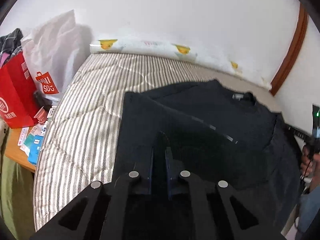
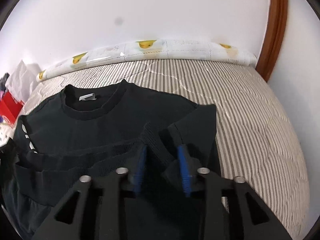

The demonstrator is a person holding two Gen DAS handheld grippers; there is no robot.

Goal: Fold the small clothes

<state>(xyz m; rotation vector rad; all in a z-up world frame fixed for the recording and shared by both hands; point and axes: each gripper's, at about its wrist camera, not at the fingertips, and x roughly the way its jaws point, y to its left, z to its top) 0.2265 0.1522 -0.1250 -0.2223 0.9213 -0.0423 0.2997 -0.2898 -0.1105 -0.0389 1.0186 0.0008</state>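
Observation:
A black T-shirt [image 1: 200,124] lies on the striped bed, its left side folded over the body. In the right wrist view the T-shirt [image 2: 96,126] shows its collar and white neck label toward the wall. My left gripper [image 1: 161,152] is shut on a ridge of the shirt's hem fabric, which stands up between the pads. My right gripper [image 2: 163,152] has its blue pads [image 2: 183,166] a little apart, with a fold of the hem pinched up between them. The right gripper also shows at the right edge of the left wrist view [image 1: 312,140].
The striped mattress [image 2: 250,120] runs to a white wall, with a duck-print roll [image 1: 144,48] along it. A red bag [image 1: 16,100], a white shopping bag [image 1: 52,56] and clutter stand on a side table at the left. A wooden frame [image 2: 274,30] is at the right.

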